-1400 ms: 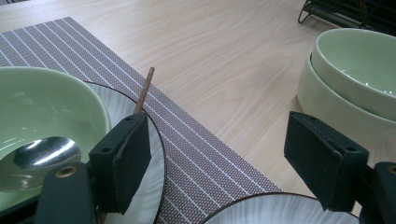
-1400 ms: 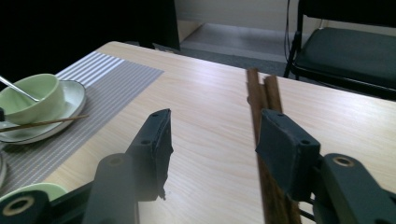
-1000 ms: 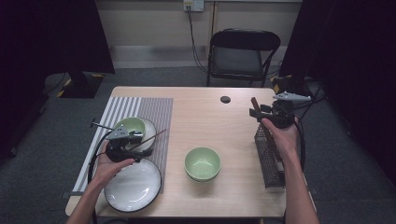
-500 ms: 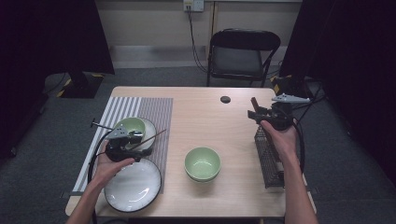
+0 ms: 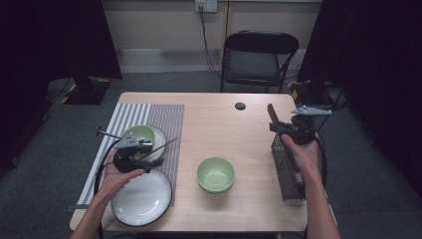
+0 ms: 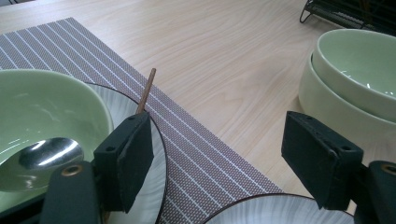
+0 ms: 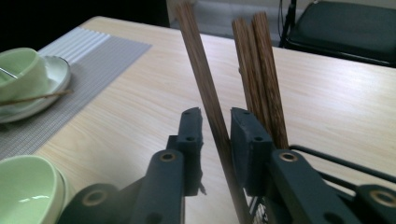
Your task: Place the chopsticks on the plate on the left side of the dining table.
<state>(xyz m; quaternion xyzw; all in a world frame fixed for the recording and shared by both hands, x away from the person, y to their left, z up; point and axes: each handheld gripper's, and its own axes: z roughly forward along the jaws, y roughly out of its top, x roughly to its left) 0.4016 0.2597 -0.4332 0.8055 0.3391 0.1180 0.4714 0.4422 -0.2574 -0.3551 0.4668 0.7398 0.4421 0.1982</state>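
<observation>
right gripper view: right gripper [image 7: 214, 127] jaws just closing on one chopstick [image 7: 201, 74], two more behind, above wire rack [image 5: 287, 167]. left gripper [image 6: 219, 144] jaws spread wide, gripping nothing, over white plate [image 6: 154, 154].

floor: grey carpet [image 5: 59, 149] | black folding chair [image 5: 259, 59] (behind table) | wall: beige [image 5: 159, 25], outlet [image 5: 206, 5]

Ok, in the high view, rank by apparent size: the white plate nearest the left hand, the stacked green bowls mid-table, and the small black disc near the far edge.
1. White plate, clearly widest.
2. Stacked green bowls, about half as wide.
3. Black disc, tiny; it lies farther from the camera, but the gap is too big to change the order.
</observation>
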